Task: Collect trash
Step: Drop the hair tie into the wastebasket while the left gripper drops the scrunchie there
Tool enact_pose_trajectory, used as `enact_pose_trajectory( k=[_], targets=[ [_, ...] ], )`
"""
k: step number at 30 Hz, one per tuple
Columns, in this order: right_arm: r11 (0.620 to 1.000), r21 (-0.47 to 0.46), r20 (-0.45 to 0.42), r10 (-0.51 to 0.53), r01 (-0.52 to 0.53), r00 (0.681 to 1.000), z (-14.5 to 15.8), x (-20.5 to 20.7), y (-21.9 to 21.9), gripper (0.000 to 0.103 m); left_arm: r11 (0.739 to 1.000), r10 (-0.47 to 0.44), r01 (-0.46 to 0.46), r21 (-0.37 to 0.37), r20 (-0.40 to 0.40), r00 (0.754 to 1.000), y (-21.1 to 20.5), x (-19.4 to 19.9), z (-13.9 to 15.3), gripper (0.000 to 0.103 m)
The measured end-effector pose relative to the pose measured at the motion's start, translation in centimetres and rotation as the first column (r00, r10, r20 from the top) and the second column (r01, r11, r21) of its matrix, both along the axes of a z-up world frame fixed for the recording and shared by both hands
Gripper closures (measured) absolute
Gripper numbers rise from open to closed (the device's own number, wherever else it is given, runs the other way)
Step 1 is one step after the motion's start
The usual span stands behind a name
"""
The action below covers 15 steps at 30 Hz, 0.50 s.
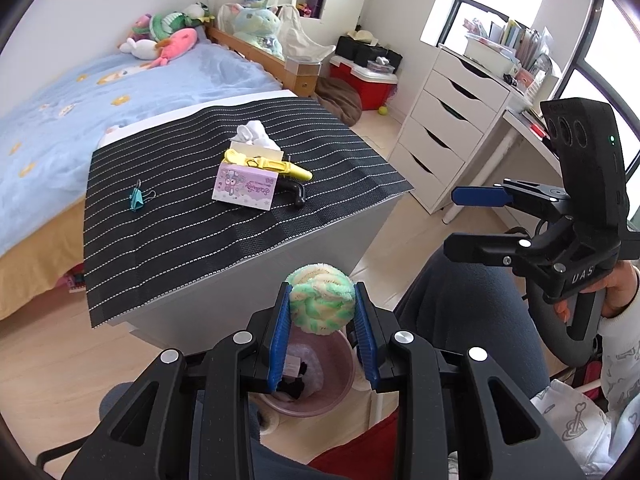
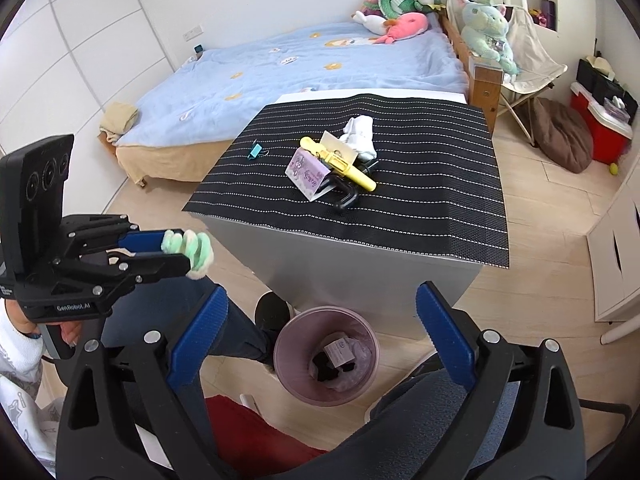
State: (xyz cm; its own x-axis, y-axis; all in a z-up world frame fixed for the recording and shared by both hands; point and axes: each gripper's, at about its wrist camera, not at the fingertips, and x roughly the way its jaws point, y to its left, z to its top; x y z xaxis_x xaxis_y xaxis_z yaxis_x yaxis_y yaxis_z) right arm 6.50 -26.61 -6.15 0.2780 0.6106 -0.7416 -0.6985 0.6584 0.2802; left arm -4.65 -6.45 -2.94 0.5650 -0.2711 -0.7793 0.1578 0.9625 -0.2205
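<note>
Down low, between two dark trouser legs: a pink trash bin (image 2: 326, 358) on the pale wood floor, with a small grey box and some dark and pale scraps inside.

Just above the bin in the left wrist view: a fuzzy green and cream ball (image 1: 321, 299), squeezed tight by the left gripper (image 1: 322, 322). Blue pads (image 1: 279, 344) pressed on both sides of the ball. Seen from the right wrist view, same left gripper (image 2: 188, 249) off to the left side, held by a hand in a white sleeve, ball (image 2: 193, 253) sticking out past the tips.

Right gripper (image 2: 322, 334) wide apart, nothing between its blue pads (image 2: 198, 340), bin showing straight through the gap. Seen from the left wrist view, same right gripper (image 1: 460, 216) out to the right, jaws spread, held by a hand (image 1: 618, 290) at the grip.

Behind the bin: a white box-shaped table (image 2: 372, 268) with a black striped mat (image 2: 420, 200) on top. On the mat, close together in a little heap: a purple cartoon box (image 2: 306, 174), a yellow tool (image 2: 344, 164) lying across it, a black bent thing (image 2: 346, 196) touching the box, and white crumpled tissue (image 2: 360, 134) at the back. Well apart from the heap, toward the bed: a small teal binder clip (image 2: 255, 150).

Farther back: a bed with a blue blanket (image 2: 300, 68), plush toys (image 2: 396, 12) by the wall, white drawers (image 1: 448, 128) near the window.
</note>
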Motion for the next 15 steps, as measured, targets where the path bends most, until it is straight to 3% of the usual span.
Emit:
enact_pose_trajectory(
  k=[5,7,9,15],
  targets=[
    [1.0,0.006,0.001,-0.006,0.006,1.0,0.17,0.05,-0.17,0.009,1.0,-0.02,0.02,0.001,-0.001,1.0,-0.53,-0.03,0.06,0.068],
    [1.0,0.008,0.001,-0.007,0.007,1.0,0.17,0.08,-0.23,0.009,1.0,-0.024,0.024,-0.007,0.002,1.0,-0.6,-0.02,0.05,0.036],
    [1.0,0.009,0.002,-0.006,0.006,1.0,0.24,0.06,-0.26,0.009,1.0,-0.016,0.016,-0.024,0.01,1.0,-0.53,-0.1,0.17,0.017],
    [1.0,0.011,0.003,-0.007,0.006,1.0,0.29,0.08,-0.31,0.008,0.999,0.024,-0.023,-0.023,0.016,1.0,0.06,-0.03,0.13,0.012]
  ],
)
